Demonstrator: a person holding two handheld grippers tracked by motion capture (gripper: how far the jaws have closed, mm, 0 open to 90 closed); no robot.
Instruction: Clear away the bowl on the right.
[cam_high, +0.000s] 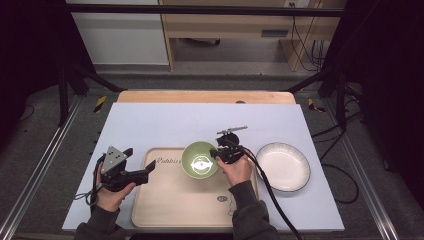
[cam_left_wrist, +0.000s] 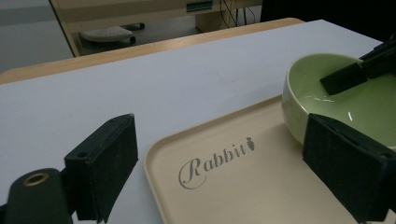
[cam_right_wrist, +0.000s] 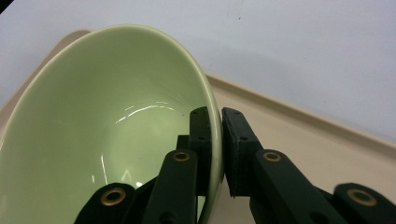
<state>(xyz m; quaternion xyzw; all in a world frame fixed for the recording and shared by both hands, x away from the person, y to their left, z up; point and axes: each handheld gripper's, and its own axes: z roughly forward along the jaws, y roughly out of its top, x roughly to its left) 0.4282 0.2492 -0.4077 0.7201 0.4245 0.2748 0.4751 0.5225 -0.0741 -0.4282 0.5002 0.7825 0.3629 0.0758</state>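
Note:
A light green bowl (cam_high: 199, 159) rests on the beige tray (cam_high: 175, 200) near its far edge. My right gripper (cam_high: 218, 154) is shut on the bowl's right rim, one jaw inside the bowl and one outside. In the right gripper view the green bowl (cam_right_wrist: 102, 121) has its rim pinched between the two black pads (cam_right_wrist: 232, 140). My left gripper (cam_high: 149, 172) stands open at the tray's left edge, nothing between its jaws. The left gripper view shows the bowl (cam_left_wrist: 345, 98) on the tray (cam_left_wrist: 243, 186), with the other gripper's jaw dipping into it.
A white ribbed plate (cam_high: 283, 166) lies on the pale blue mat (cam_high: 160, 125) right of the tray. The tray carries the word "Rabbit" (cam_left_wrist: 215, 162). A wooden table edge (cam_high: 205, 96) runs along the far side, with dark frame legs beyond.

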